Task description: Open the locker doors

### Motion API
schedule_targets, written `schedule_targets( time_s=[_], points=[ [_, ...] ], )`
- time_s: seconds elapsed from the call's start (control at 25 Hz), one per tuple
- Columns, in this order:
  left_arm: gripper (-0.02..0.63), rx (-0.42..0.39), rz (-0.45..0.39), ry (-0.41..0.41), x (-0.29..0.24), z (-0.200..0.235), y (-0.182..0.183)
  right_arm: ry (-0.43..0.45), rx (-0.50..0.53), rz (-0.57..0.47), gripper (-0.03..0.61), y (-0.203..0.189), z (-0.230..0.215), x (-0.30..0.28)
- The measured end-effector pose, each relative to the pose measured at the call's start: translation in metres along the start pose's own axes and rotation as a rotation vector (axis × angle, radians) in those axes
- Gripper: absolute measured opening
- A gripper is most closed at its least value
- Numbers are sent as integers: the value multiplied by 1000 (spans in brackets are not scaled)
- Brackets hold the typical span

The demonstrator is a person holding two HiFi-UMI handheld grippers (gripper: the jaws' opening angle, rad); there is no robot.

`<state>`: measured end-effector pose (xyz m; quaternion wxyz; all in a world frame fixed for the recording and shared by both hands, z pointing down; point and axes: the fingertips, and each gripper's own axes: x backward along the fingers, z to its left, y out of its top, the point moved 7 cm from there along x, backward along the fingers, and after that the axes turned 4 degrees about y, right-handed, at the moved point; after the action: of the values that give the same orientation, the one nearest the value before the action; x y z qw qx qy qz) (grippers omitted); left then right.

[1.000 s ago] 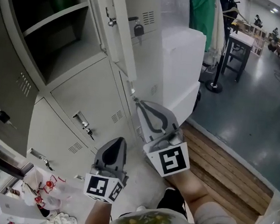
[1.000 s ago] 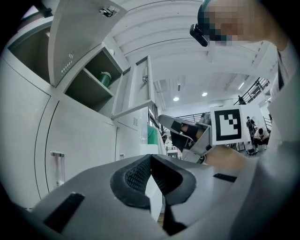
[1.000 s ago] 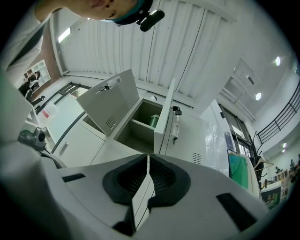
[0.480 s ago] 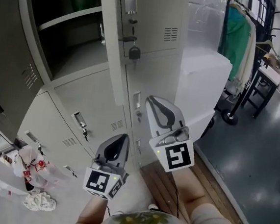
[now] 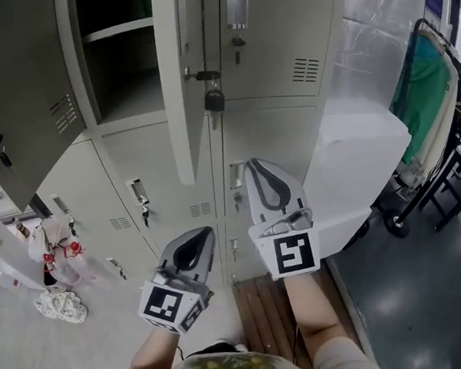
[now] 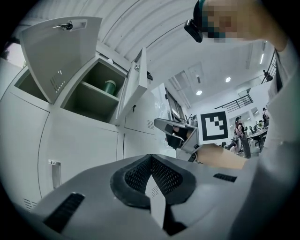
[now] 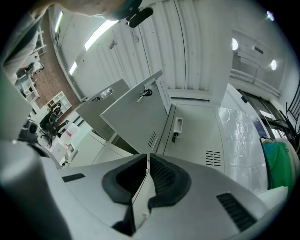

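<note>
Grey steel lockers (image 5: 304,97) fill the head view from 9 to 1 o'clock. At 11 o'clock the top-left bay stands open, its door (image 5: 28,95) swung out towards 9. A second door (image 5: 181,94) hangs open, edge-on, at 12. The top-right door (image 5: 277,38), lower-left door (image 5: 123,165) and lower-right door (image 5: 287,140) are closed. A padlock (image 5: 214,100) hangs just left of the top-right door; we cannot tell whether it is locked.

Both grippers are raised before the lower doors and touch nothing. The right gripper (image 5: 258,168), at centre, has its jaws clenched on nothing, its tip just beside the lower-right handle (image 5: 236,175). The left gripper (image 5: 200,233), at 6 o'clock, is likewise clenched and empty.

We judge the lower-right door comes next. To do it well, we should part the right jaws first, seat one pad in the handle's recess, then pull along the door's swing. The left gripper should stay out of that arc.

Pale floor (image 5: 6,328) at 8 o'clock carries crumpled bags (image 5: 53,256) and a cloth (image 5: 61,305). Wooden planks (image 5: 267,305) lie at 6, under our arm. Dark glossy flooring (image 5: 422,303) spreads at 4. A white block (image 5: 362,168) stands against the lockers at 3, and a green garment (image 5: 426,93) hangs at 2.
</note>
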<state>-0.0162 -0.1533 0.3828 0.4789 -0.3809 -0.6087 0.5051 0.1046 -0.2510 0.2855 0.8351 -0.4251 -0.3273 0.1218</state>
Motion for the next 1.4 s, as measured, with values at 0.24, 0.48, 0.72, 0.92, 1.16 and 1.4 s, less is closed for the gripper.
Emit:
schedule_targets(
  time_s=[0.24,0.48,0.72,0.92,1.16,1.4],
  points=[
    [28,-24,-2,39,6,29,9,3,-14,-28,40,-2,13,-26],
    [28,-40,4,40,10,45,9,-18,-19,-52,40,2,21,-34],
    [28,-40,5,7,-9,35,5,-6,-80,-92,40,12,-1,-27],
    [28,-22,10,-3,-44,19,-2,62,-104,-99,40,10,-36,-22],
    [28,-11,10,37,-87,-4,9,146,-132,-120,41,23,-81,-35],
    [28,-6,38,105,-109,-26,43,221,-126,-127,41,51,-121,-70]
  ],
)
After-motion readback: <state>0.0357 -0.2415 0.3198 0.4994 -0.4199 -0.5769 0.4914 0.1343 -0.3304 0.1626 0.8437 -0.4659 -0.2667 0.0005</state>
